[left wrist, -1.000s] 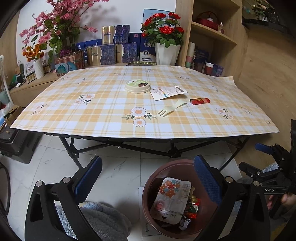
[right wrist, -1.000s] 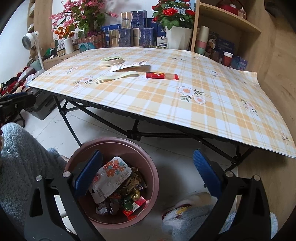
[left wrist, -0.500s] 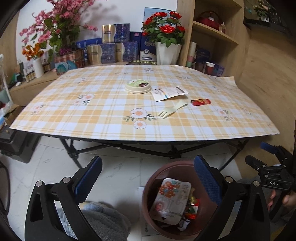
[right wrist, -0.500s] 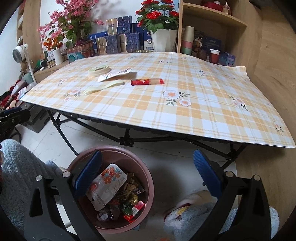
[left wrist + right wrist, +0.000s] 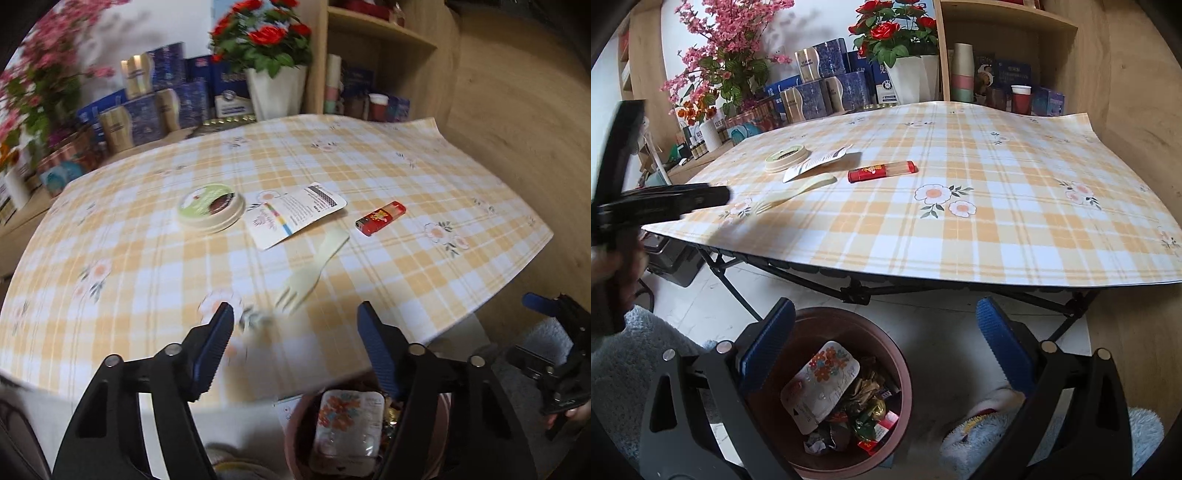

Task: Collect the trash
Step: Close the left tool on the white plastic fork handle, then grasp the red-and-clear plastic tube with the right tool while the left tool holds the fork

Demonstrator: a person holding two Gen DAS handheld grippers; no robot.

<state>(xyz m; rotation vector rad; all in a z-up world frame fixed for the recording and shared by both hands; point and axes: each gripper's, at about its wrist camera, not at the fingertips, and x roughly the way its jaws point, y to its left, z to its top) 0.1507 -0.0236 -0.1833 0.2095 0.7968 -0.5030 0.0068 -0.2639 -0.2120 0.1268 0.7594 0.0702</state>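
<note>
Right now the left gripper (image 5: 295, 332) tilts down over the near edge of the table (image 5: 480, 192), jaws closing w/ nothing btwn them, blue pads apart; the cream plastic fork (image 5: 314, 273) lies just ahead of the tips, tines toward the gripper. Beyond it, on the plaid cloth: a printed packet (image 5: 291, 214), a round lid (image 5: 210, 206) beside it on the left, and a red lighter (image 5: 380, 223) on the right, all apart from the fork. Right gripper (image 5: 886, 336) hangs lower, pointing down at the floor in front of the table, jaws wide & empty, over the brown bin (image 5: 901, 369), which sits on the floor just under the table's front edge and holds a flowered tray plus wrappers. Cloth near the front edge is bare around the fork; the far side is crowded w/ boxes and a white flower pot (image 5: 912, 77). A fuzzy slipper (image 5: 979, 424) lies on the floor right of the bin.
</note>
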